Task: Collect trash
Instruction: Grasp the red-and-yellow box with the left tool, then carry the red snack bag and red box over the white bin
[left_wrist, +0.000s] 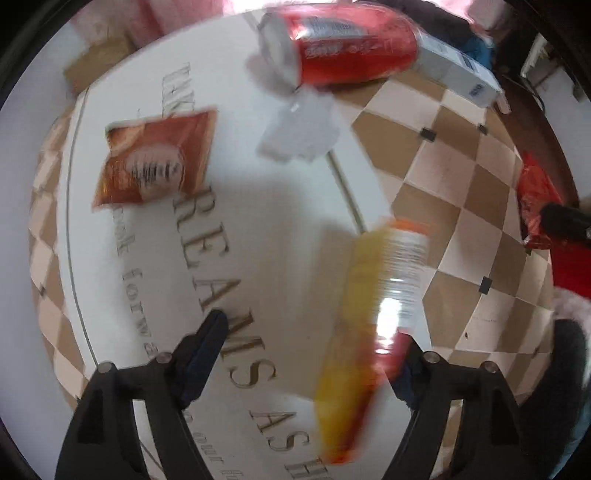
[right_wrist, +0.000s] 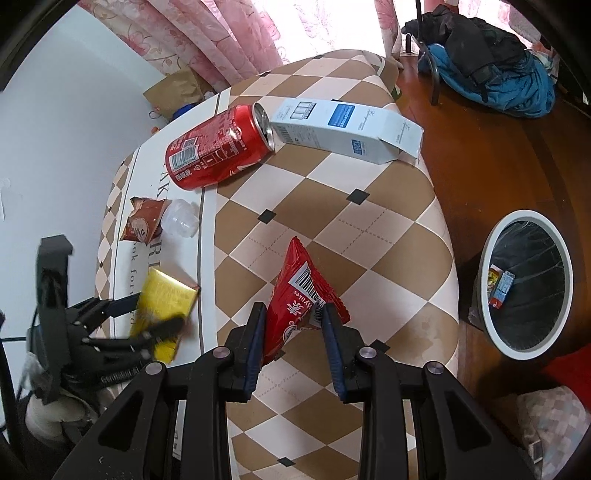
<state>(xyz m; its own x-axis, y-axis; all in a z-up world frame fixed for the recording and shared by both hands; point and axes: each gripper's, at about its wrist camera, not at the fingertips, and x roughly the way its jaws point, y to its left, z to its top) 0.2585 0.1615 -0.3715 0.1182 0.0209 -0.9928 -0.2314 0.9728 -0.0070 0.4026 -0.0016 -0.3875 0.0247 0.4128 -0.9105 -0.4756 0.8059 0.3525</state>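
A low table (right_wrist: 332, 206) fills both views, covered in a brown-and-cream checked cloth with a white lettered panel along one side. Take the red can (right_wrist: 218, 147) as the marker: it lies on its side at the far end of the table, mouth almost touching a white carton (right_wrist: 343, 129) lying just beside it. Nearer than the can, on the white panel, sit a small brown packet (right_wrist: 142, 221) and a clear plastic lid (right_wrist: 181, 218), touching each other.

Right gripper (right_wrist: 293, 325) is clamped on a red snack bag (right_wrist: 299, 299), holding it tilted above the checks, well this side of the can. Left gripper (left_wrist: 314, 350) points straight down over the lettering, jaws spread wide; a yellow packet (left_wrist: 369, 317), badly blurred, hangs against one finger (left_wrist: 410, 369), and whether it is pinched I cannot tell.

Past the table edge, on the opposite side from the lettered panel, a white-rimmed bin (right_wrist: 524, 280) stands on dark wooden floor, a couple of wrappers (right_wrist: 500, 286) already inside its black liner. Beyond the can: pink floral curtains (right_wrist: 207, 40), a brown paper bag (right_wrist: 177, 90), and blue and black jackets (right_wrist: 491, 70) heaped over a chair.
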